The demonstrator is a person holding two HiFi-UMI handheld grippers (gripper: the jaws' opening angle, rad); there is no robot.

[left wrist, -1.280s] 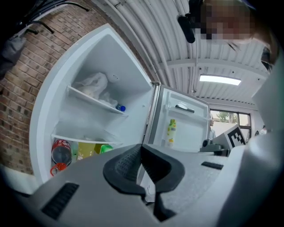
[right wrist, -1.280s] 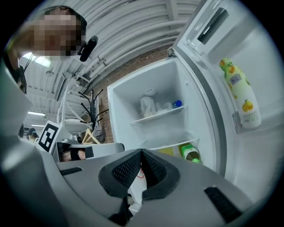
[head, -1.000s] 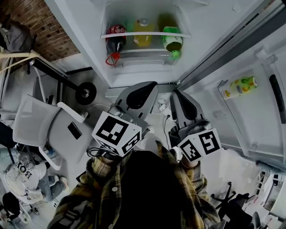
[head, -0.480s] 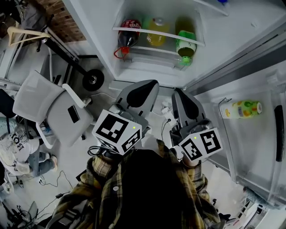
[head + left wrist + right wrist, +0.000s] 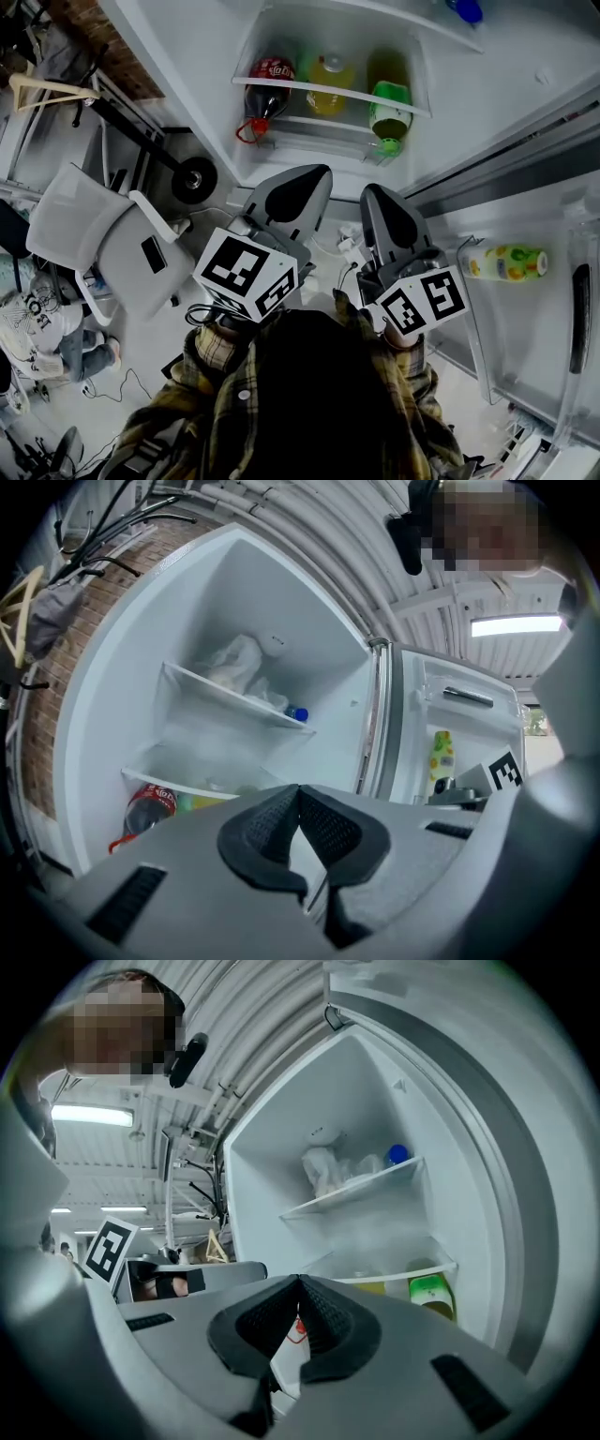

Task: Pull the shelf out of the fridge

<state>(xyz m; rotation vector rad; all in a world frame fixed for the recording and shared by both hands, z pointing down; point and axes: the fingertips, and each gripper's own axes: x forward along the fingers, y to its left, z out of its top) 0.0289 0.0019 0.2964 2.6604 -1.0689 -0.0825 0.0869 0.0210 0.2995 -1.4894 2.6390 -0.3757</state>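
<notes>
Right, the lower shelf [image 5: 309,91] sits fully inside the open fridge [image 5: 178,66], seated between the side walls. Its pale front edge crosses three bottles that lie with their caps toward the opening: a red cola [image 5: 265,82] on the left, a yellow one [image 5: 330,73] in the middle and a green one [image 5: 388,105] on the right. In both gripper views the bottles show below that edge. Above it, the upper shelf [image 5: 234,697] carries a crumpled white bag [image 5: 234,663] and something with a blue cap [image 5: 297,714]. Out in front, the left gripper [image 5: 314,178] and the right gripper [image 5: 378,197] hang side by side, both aimed at the opening and both clear of the shelf. Each gripper's own view shows its dark pads pressed tip to tip, with nothing caught between them. The fridge door [image 5: 534,319] stands swung wide on the right, with a yellow-green bottle [image 5: 504,262] lying in its rack. Down at the bottom of the head view is the holder's plaid shirt [image 5: 216,394]. On the left a white chair [image 5: 84,239] stands on the floor, with another person [image 5: 37,319] low beside it and a brick wall [image 5: 47,714] just past the fridge's side.
</notes>
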